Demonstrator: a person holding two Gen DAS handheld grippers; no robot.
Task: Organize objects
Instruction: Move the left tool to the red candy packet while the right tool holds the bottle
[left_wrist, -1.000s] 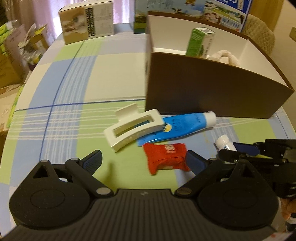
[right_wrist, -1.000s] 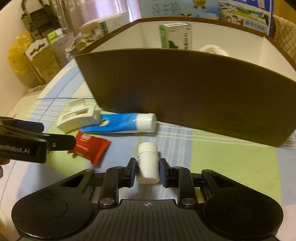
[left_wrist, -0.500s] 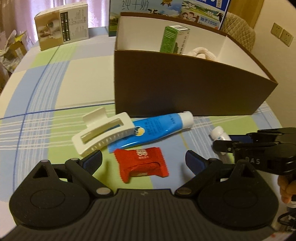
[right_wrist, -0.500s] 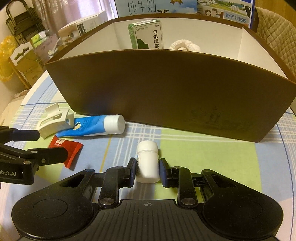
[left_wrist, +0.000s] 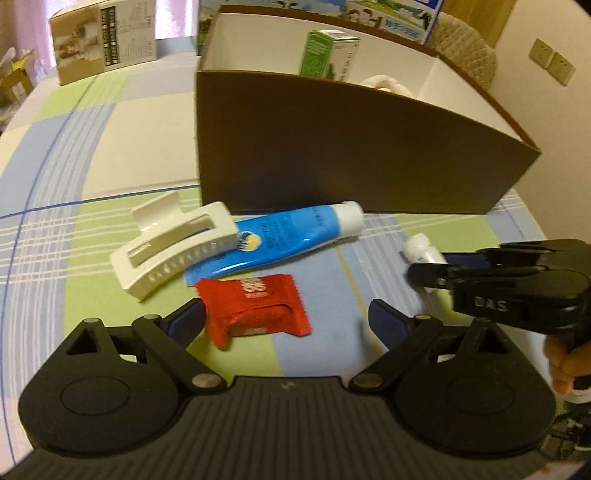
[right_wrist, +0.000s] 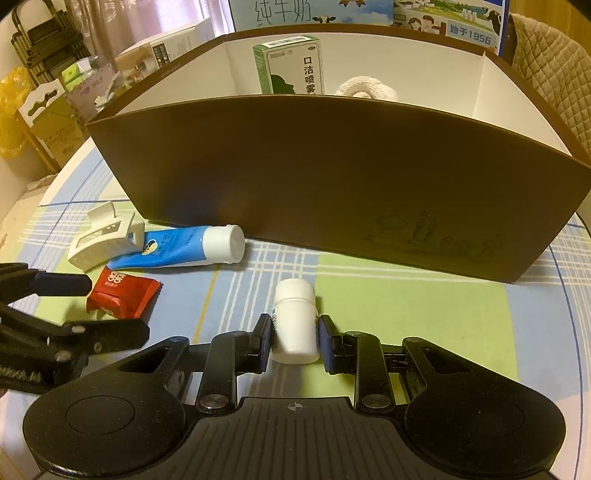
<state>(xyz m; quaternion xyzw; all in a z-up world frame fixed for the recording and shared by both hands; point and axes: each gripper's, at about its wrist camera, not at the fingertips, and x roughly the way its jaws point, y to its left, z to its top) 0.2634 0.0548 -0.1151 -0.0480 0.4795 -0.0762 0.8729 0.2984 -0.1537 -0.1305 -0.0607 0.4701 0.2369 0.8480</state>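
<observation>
One white bottle (right_wrist: 295, 321) — clamped in right gripper (right_wrist: 294, 343) | left gripper (left_wrist: 286, 319) spread wide — holding nothing

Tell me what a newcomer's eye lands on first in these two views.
The big brown cardboard box fills the far side of the checked tablecloth, a green carton upright inside. Nearer, the right gripper clamps a small white plastic bottle. Left of it, the open left gripper flanks a red snack packet.

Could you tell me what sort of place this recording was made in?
Probably a lived-in home room: a table under a checked blue-and-green cloth, a quilted beige chair back, wall sockets, and stacked cardboard clutter beside it.
</observation>
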